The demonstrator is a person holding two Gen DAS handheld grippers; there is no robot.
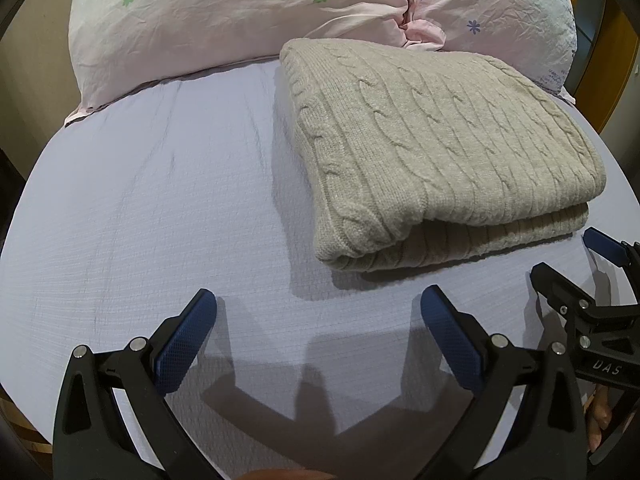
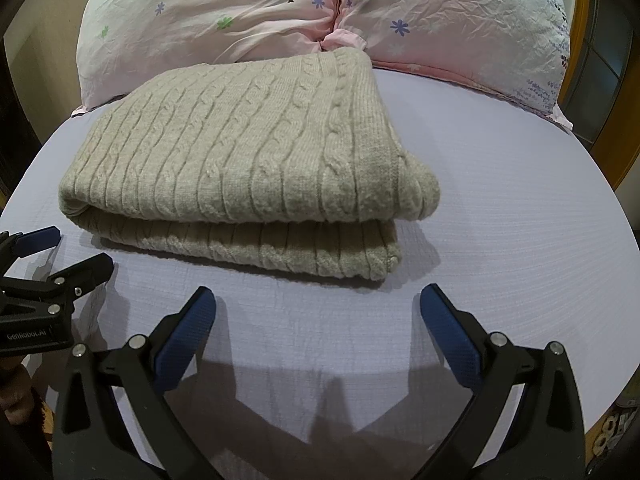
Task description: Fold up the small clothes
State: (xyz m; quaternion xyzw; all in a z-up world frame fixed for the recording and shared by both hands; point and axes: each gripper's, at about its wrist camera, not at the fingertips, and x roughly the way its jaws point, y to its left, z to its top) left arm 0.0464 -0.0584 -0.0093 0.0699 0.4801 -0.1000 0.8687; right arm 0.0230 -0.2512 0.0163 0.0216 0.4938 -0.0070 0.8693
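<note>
Your left gripper hangs with its jaws spread wide and nothing between them, low over the lilac bedsheet. Your right gripper is the same: jaws well apart, empty, above bare sheet. The beige cable-knit sweater lies folded in a thick stack on the sheet, its far edge touching the pink floral pillows. From your left jaws the stack sits ahead and off to the right; from your right jaws it sits ahead and slightly to the left, its near layered edge running crosswise to your fingers. So the sweater lies between your two hands, just beyond both sets of fingertips, with neither touching it. Its long axis appears to run left to right across you, and the cable ribs run away toward the pillows. Your right gripper looks the nearer, since the open hem corner lies just beyond its fingertips. The fold looks close to finished; if another is due, I judge you would take that near edge from both ends
</note>
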